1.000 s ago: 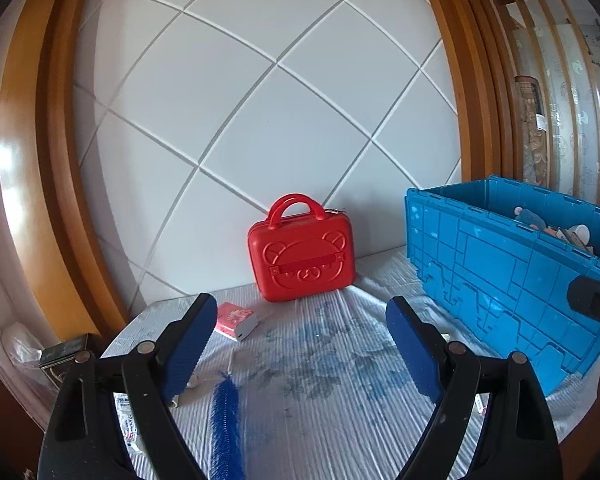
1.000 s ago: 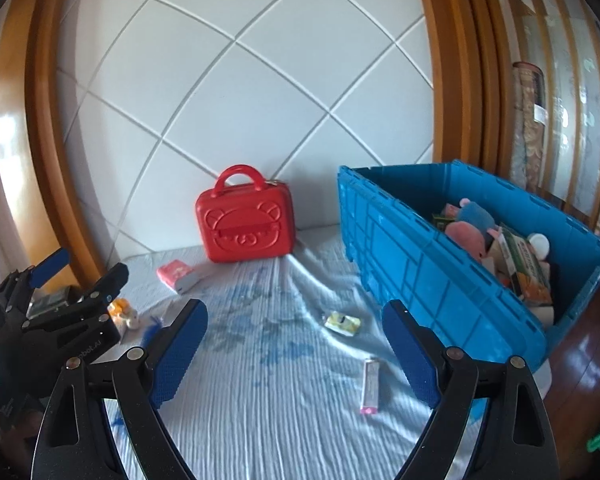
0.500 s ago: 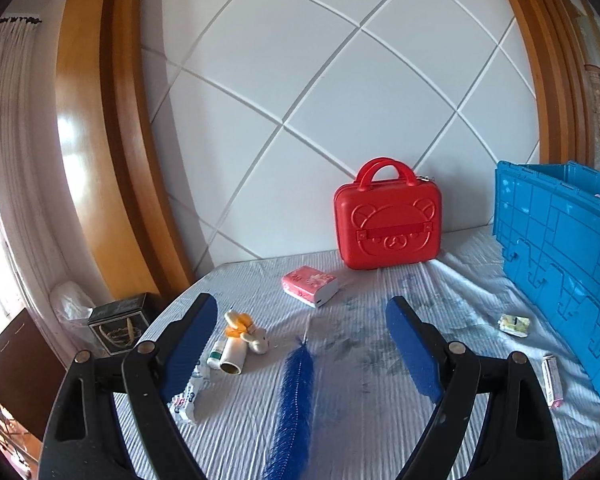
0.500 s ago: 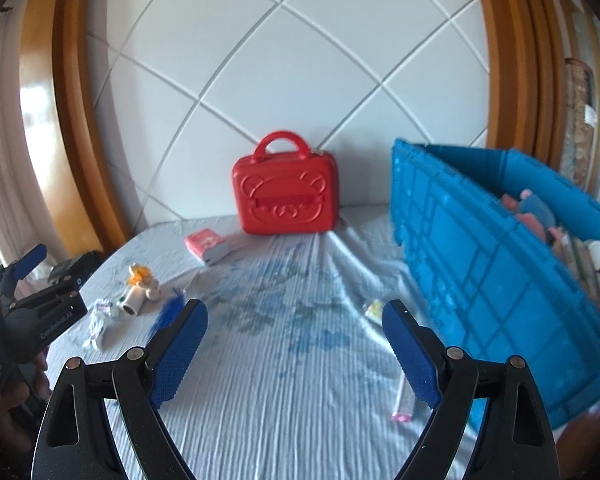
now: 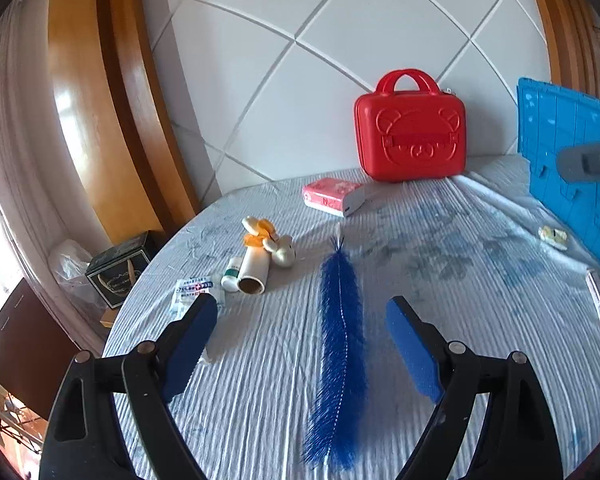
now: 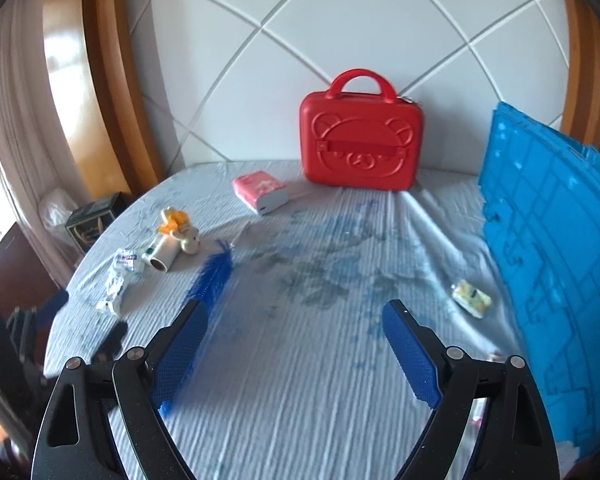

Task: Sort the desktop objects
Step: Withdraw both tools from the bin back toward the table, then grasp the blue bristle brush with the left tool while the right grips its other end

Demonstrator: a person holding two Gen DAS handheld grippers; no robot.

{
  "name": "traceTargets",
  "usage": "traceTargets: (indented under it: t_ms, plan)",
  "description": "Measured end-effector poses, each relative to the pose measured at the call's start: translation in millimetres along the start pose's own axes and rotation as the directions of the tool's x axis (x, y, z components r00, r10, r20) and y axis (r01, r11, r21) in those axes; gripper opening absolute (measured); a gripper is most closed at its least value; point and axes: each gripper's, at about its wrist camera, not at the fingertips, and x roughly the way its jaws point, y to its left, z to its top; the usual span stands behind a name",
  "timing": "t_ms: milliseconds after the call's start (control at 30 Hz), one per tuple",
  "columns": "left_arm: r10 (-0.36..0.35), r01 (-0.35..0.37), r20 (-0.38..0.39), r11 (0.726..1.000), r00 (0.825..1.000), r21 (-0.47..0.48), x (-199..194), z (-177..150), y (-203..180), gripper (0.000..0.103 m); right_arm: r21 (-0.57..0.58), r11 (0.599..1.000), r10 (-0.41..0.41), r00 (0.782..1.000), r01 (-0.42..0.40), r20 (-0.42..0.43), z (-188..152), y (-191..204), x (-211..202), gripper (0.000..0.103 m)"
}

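Two hand-held grippers hover over a cloth-covered counter (image 5: pixel 440 240) strewn with small objects, both sets of jaws spread wide and gripping nothing. In the left wrist view, the left gripper (image 5: pixel 300 344) frames a long blue feather (image 5: pixel 340 332) lying lengthwise down the centre of the frame, between the two blue pads but touching neither. Left of centre sit a white tube (image 5: pixel 254 270), a small green-and-white bottle (image 5: pixel 230 278) just beside it, a cream and orange toy (image 5: pixel 268 240) and a crumpled printed packet (image 5: pixel 194 290). A pink tissue pack (image 5: pixel 332 196) lies above centre, near a red bear-faced case (image 5: pixel 410 136) standing upright against the white quilted wall. A blue crate (image 5: pixel 568 152) fills the right edge, with a small yellow toy car (image 5: pixel 554 236) and a pink stick-shaped pack (image 5: pixel 598 296) near its base.

In the right wrist view, the right gripper (image 6: pixel 296 348) hangs over bare cloth at lower centre; the feather's lower part passes behind its left pad.
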Motion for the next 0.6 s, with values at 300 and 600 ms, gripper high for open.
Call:
traceTargets:
  t_ms: [300,600]
  plan:
    - [-0.069,0.071,-0.032,0.996,0.997,0.063,26,-27,16,0.087,-0.073,0.997,-0.022,1.000,0.021,-0.021,27,53,59,0.090]
    - [-0.097,0.100,-0.060,0.994,0.993,0.045,40,-38,1,0.087,-0.144,0.989,-0.034,0.998,0.027,-0.049,57,60,132,0.089]
